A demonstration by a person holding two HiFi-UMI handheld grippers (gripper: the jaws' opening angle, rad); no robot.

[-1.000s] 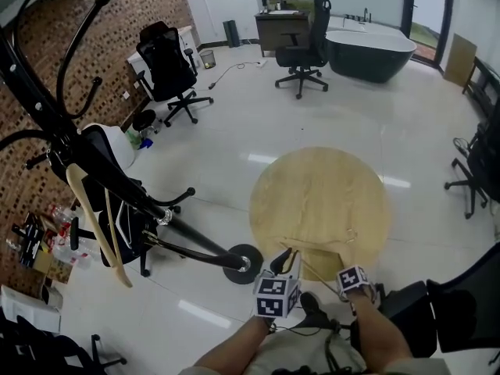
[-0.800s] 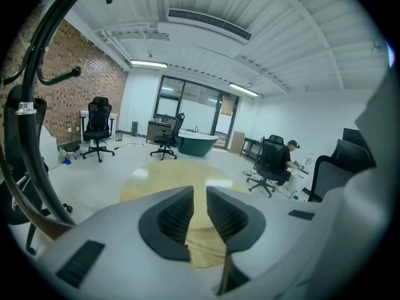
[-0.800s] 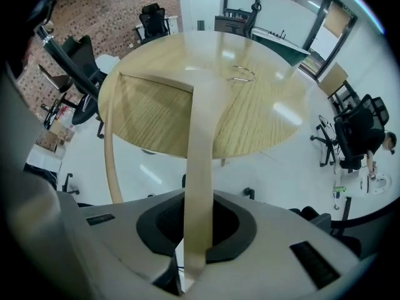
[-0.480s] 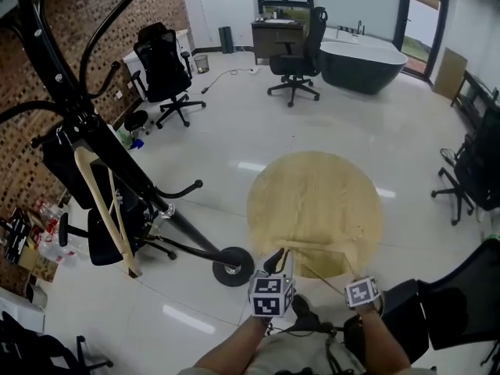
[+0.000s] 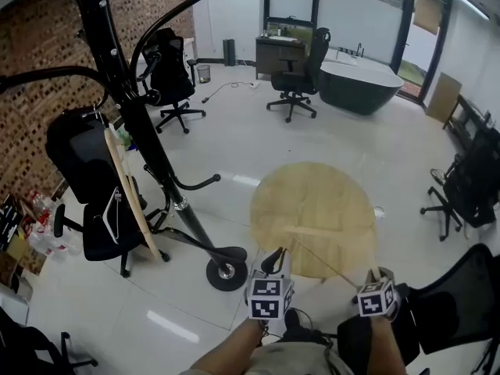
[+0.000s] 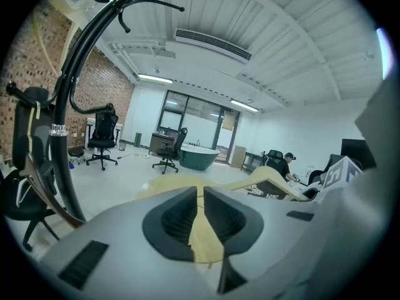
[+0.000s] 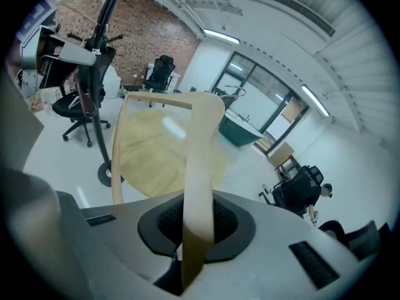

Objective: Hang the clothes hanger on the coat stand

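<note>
Both grippers hold a pale wooden clothes hanger [image 5: 328,266] low in front of me, over the near rim of a round table. My left gripper [image 5: 275,258] is shut on one end of it and my right gripper [image 5: 375,278] on the other. In the left gripper view the jaws [image 6: 200,214] pinch a wood strip while the hanger [image 6: 272,181] curves off right. In the right gripper view the hanger arm [image 7: 200,155] rises from the shut jaws [image 7: 197,224]. The black coat stand [image 5: 148,147] rises at the left, carrying another wooden hanger [image 5: 129,190].
The round wooden table [image 5: 328,201] lies just ahead of the grippers, with the stand's round base [image 5: 226,272] beside it. A black office chair [image 5: 86,170] sits behind the stand. More chairs [image 5: 293,49] and a dark bathtub [image 5: 359,73] stand far off. A brick wall runs along the left.
The coat stand now looks nearer and more upright in the head view. My right gripper has drifted to the right and down with the hanger; the left has barely moved.
</note>
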